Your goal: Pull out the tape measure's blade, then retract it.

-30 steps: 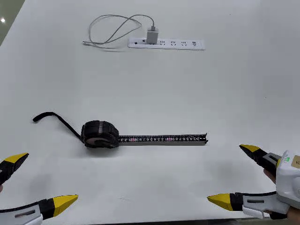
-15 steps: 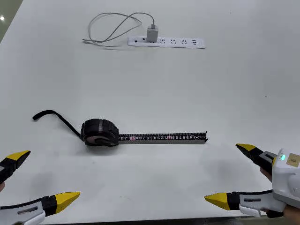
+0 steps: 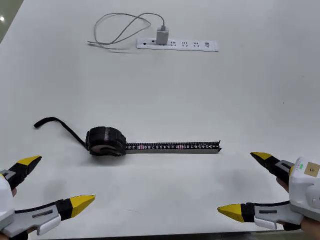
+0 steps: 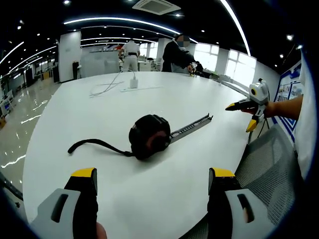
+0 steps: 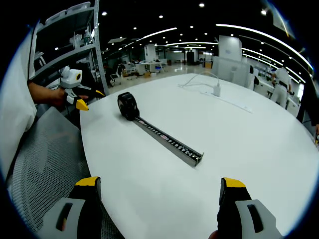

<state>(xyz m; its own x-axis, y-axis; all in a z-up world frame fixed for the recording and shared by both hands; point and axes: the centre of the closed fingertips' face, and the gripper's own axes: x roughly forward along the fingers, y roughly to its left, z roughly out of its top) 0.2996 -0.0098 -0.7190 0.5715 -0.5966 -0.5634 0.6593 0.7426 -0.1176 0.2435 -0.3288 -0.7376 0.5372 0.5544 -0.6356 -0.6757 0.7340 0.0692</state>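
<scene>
The left gripper (image 3: 56, 181) hovers over the near left edge of the white desk (image 3: 210, 95), its yellow-tipped jaws spread wide with nothing between them. The right gripper (image 3: 243, 182) hovers at the near right, its jaws just as wide and empty. Both are apart from everything that lies on the desk.

Farther in and left of centre, the tape measure (image 3: 105, 142) sits on the desk. It has a round black case, and its side face is turned toward the near edge. Its blade (image 3: 172, 146) is drawn out and lies flat on the surface, running right from the case. The blade's end lies farther in than the right gripper and to its left, apart from it. A black strap (image 3: 56, 124) trails loose from the case's left side toward the far left.

At the far side of the desk, a white power strip (image 3: 177, 45) lies crosswise with a white charger (image 3: 162, 36) plugged into it. A pale cable (image 3: 117, 30) loops away from the charger to the left. In the left gripper view, two people (image 4: 131, 52) stand beyond the far edge.
</scene>
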